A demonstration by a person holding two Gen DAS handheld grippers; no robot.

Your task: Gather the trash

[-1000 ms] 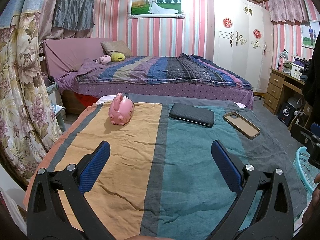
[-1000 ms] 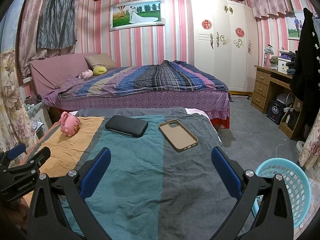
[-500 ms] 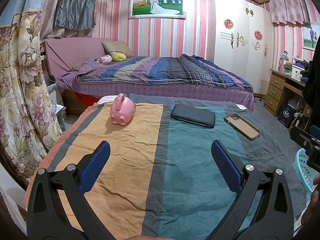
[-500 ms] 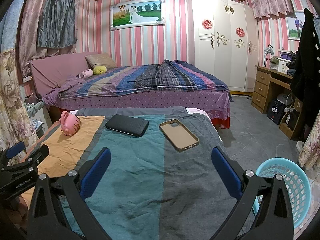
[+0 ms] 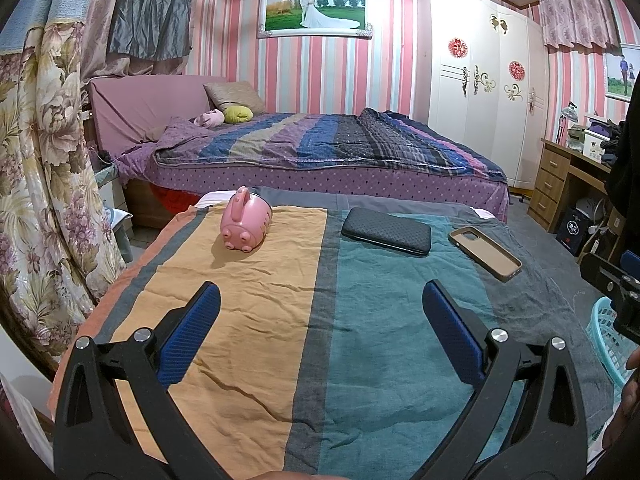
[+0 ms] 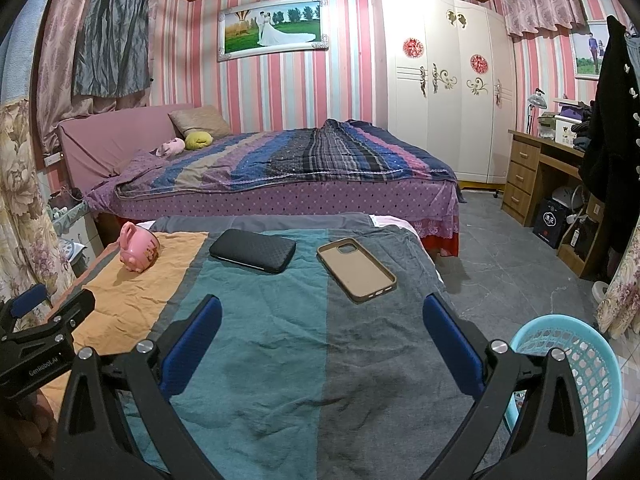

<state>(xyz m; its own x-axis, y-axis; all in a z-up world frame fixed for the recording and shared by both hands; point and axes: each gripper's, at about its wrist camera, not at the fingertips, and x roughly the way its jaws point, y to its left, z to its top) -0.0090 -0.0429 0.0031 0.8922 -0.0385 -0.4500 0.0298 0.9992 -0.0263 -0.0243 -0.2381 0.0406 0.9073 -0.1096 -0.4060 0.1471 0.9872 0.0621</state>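
Both the left gripper (image 5: 320, 308) and right gripper (image 6: 322, 314) hover spread wide, holding nothing, above the striped cloth (image 6: 280, 340). On it lie a pink piggy bank (image 5: 245, 220), a black wallet (image 6: 253, 250), perhaps a case, and a tan phone case (image 6: 356, 270); a turquoise basket (image 6: 576, 376) stands beside the table.

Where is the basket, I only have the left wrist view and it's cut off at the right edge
Observer: The right wrist view shows the whole rim of the blue basket. It stands on the floor beside the right edge of the striped cloth.
Operator: Anything in it?
Observer: Only part of its inside shows, and no trash is visible there.
Operator: Is the right gripper holding something?
Observer: No. The right gripper is open, with only cloth between its fingers.
Operator: What lies nearest to it?
Observer: The tan phone case, lying with its open side up just ahead of the right gripper.
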